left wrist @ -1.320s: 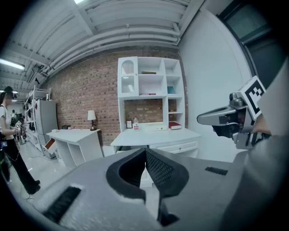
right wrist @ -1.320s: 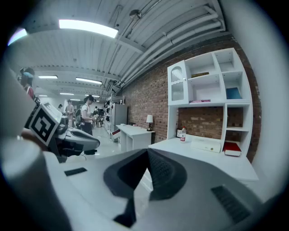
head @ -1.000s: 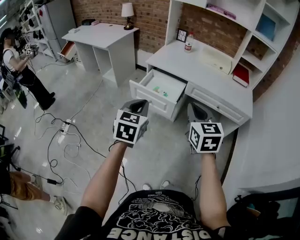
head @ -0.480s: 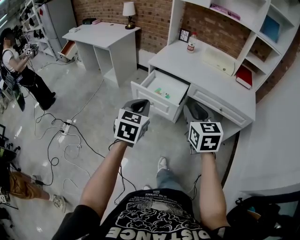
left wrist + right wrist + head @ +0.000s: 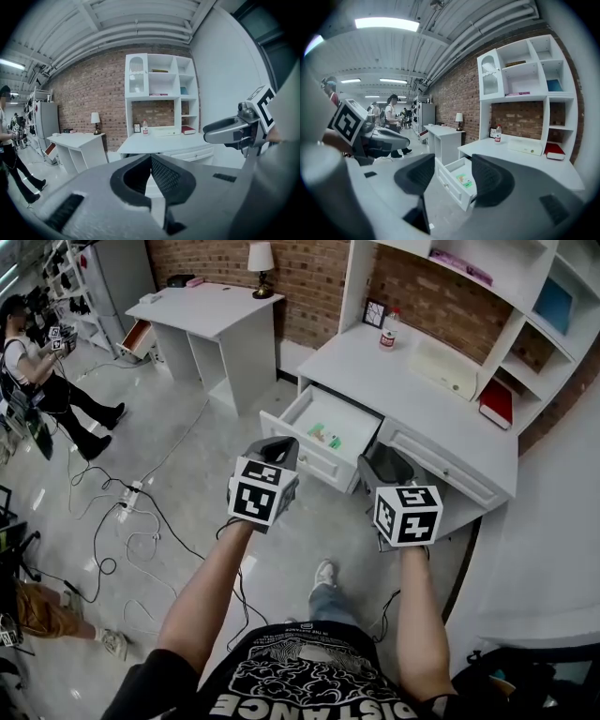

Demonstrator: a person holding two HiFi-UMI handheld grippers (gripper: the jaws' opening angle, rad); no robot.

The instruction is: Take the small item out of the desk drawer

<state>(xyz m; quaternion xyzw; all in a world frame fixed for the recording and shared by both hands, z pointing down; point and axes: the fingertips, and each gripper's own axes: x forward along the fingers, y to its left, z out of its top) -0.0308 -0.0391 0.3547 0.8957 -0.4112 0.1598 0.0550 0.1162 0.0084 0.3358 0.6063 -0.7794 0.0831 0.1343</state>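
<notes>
The white desk's left drawer (image 5: 309, 441) stands pulled out, with a small green item (image 5: 330, 438) lying inside it. Both grippers hover above the floor in front of the desk, short of the drawer. My left gripper (image 5: 274, 450) is shut with nothing in it; its pads (image 5: 161, 174) meet in the left gripper view. My right gripper (image 5: 386, 461) is open, and its jaws have just been opening with nothing between them. Through its gap in the right gripper view I see the drawer (image 5: 446, 183) and the green item (image 5: 464, 180) some way ahead.
On the desk top (image 5: 375, 367) stand a bottle (image 5: 388, 328), a small clock (image 5: 370, 311) and a cream box (image 5: 442, 368). A second white desk (image 5: 208, 317) with a lamp (image 5: 261, 266) is to the left. Cables and a power strip (image 5: 128, 499) lie on the floor. A person (image 5: 42, 381) stands far left.
Both grippers and the view have come nearer to the desk, so the drawer looks closer. The right gripper's jaws have spread apart. The wearer's foot has stepped forward into view.
</notes>
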